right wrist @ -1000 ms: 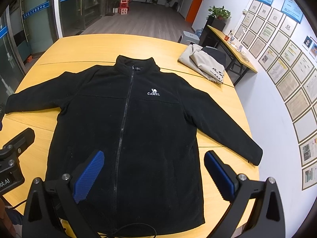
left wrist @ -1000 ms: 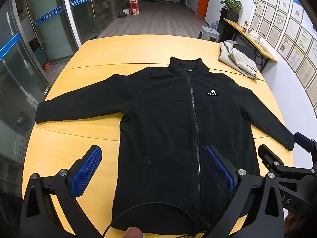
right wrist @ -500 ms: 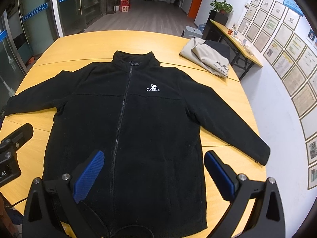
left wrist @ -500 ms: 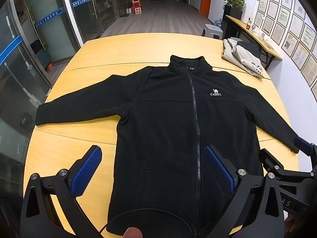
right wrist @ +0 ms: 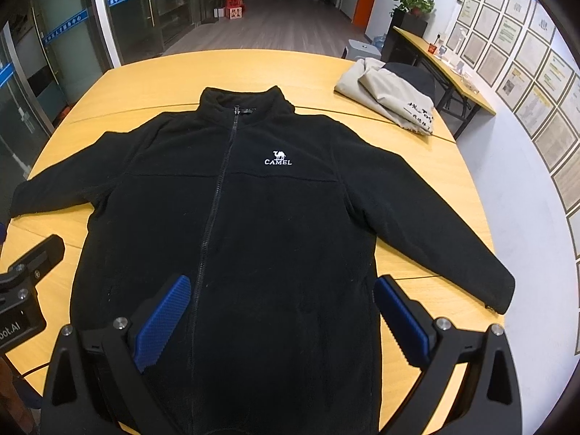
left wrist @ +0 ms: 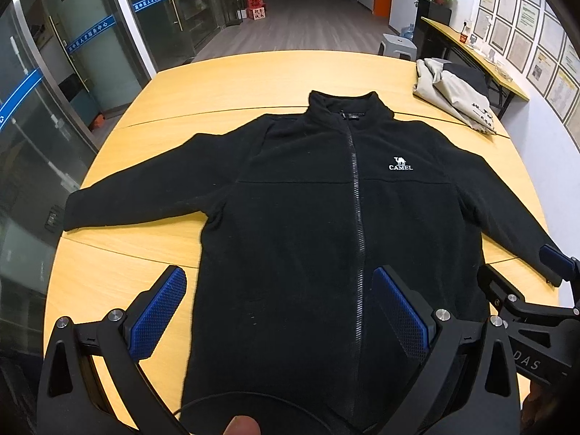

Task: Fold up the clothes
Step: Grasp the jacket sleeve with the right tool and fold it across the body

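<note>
Jacket [left wrist: 326, 224]: black fleece, lying flat and face up on the bench [left wrist: 253, 83], zipped shut, collar at the far side, hem toward the near edge.
Left gripper [left wrist: 279, 308]: fingers wide apart and holding nothing; it hangs above the lower left part of the jacket, one blue pad [left wrist: 156, 315] over bare bench just beside the jacket's side edge, the other over the zip.
Right gripper [right wrist: 282, 315]: fingers likewise wide, nothing between them; it hangs above the lower right front, its outer pad [right wrist: 402, 319] at the jacket's side seam.
Sleeves: both spread outward and down, left sleeve [left wrist: 145, 192] and right sleeve [right wrist: 435, 239] lying flat, neither one turned in.
Done: as far as can be judged, only the laying out; no fold shows anywhere.
Left: every fold, probably sleeves in first, then the body doubled.
Beyond: a grey garment [right wrist: 391, 94] lies in a heap at the far right of the bench, well apart from the jacket.
</note>
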`<state>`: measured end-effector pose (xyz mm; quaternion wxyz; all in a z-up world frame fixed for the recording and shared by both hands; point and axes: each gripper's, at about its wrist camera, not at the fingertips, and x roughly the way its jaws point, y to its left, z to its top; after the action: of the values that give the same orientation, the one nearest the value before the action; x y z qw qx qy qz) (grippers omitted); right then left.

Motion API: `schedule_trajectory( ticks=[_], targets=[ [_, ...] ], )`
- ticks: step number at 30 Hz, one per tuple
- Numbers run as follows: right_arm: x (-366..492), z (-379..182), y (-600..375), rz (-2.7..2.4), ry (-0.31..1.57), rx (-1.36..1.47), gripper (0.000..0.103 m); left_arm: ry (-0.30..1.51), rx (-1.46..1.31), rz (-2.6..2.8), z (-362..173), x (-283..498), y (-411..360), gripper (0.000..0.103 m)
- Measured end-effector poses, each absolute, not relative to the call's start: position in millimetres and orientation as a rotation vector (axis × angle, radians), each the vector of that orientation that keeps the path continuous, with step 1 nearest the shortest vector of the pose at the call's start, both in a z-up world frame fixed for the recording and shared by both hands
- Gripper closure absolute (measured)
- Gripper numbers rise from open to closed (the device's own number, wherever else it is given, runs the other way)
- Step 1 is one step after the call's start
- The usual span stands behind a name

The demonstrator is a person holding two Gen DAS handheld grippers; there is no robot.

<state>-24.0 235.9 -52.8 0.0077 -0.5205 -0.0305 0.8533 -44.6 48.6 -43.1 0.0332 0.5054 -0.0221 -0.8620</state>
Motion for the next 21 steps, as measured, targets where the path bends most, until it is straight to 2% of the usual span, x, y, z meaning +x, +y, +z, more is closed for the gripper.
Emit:
schedule_trajectory(
  ticks=[3, 8, 16, 19, 21],
  targets=[
    [-26.8, -54.9, 253.0, 2.719, -0.008, -1.602, 0.000, -0.054, 1.565, -2.663, -51.2, -52.8, 59.1, 0.000],
    [-25.6, -76.4, 357.1, 2.684, 0.303, -1.475, 0.000, -0.018, 1.572, -2.688, -64.7, -75.7, 84.9, 0.000],
    [3.7, -168.2, 593.0, 2.228, 0.622, -1.331, 0.003, 0.061, 1.613, -2.718, -81.1, -108.9, 139.6, 0.000],
    [21.7, -197.0, 653.5, 2.048, 0.785, -1.271, 0.004, 0.040, 1.630, -2.732, -85.5, -113.5, 162.0, 0.000],
    [28.9, -209.9, 678.5, 1.975, 0.822, -1.237, 0.005, 0.032, 1.642, -2.740, -88.5, -115.3, 172.8, 0.000]
  ],
)
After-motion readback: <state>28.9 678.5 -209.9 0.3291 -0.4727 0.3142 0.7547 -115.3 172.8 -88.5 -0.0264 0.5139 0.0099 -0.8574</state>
